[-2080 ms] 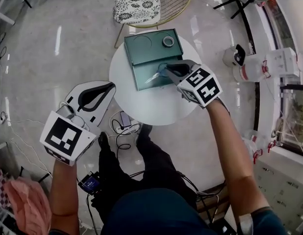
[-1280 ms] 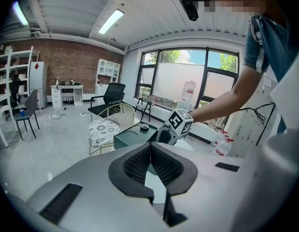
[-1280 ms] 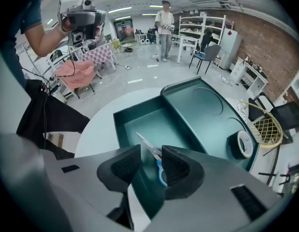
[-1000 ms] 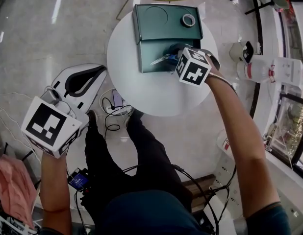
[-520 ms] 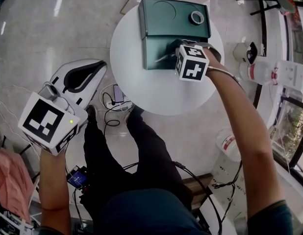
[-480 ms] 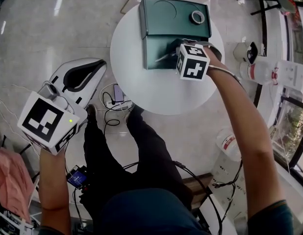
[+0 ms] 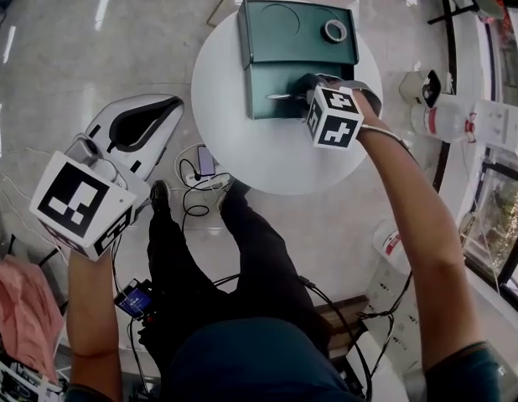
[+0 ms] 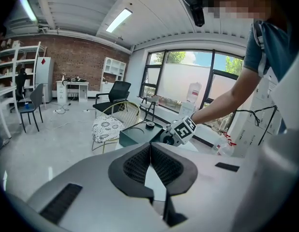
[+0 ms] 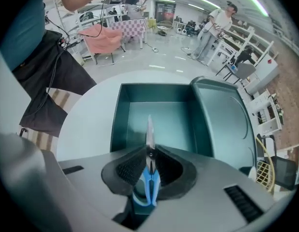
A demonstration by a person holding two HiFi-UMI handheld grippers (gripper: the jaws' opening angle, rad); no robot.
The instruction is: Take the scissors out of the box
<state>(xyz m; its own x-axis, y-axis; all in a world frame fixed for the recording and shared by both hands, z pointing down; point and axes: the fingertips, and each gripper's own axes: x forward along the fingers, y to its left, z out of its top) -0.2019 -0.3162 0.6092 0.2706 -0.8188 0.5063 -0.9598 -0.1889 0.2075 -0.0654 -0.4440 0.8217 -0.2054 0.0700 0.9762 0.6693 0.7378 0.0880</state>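
Scissors (image 7: pixel 281 96): clamped in the right gripper (image 7: pixel 306 90), blades pointing out over the open box (image 7: pixel 261 111).
Head view: the box sits on a round table (image 7: pixel 267 157), with its lid (image 7: pixel 284 32) lying beside it. The left gripper (image 7: pixel 163 112) hangs well apart from the table, above the floor.
Left gripper view: pads pressed together with nothing between them. It points towards the table but has no part in the job.
Right gripper view: jaws closed on the scissors near the pivot. The blue handles sit behind the pads and the blade tip is over the box floor. Whether the tip is clear of the floor cannot be told.
Step in hand: probably lifting the scissors out.
Doing it well: keep a firm hold and rise straight up until the tip clears the box wall, then move out over bare table.
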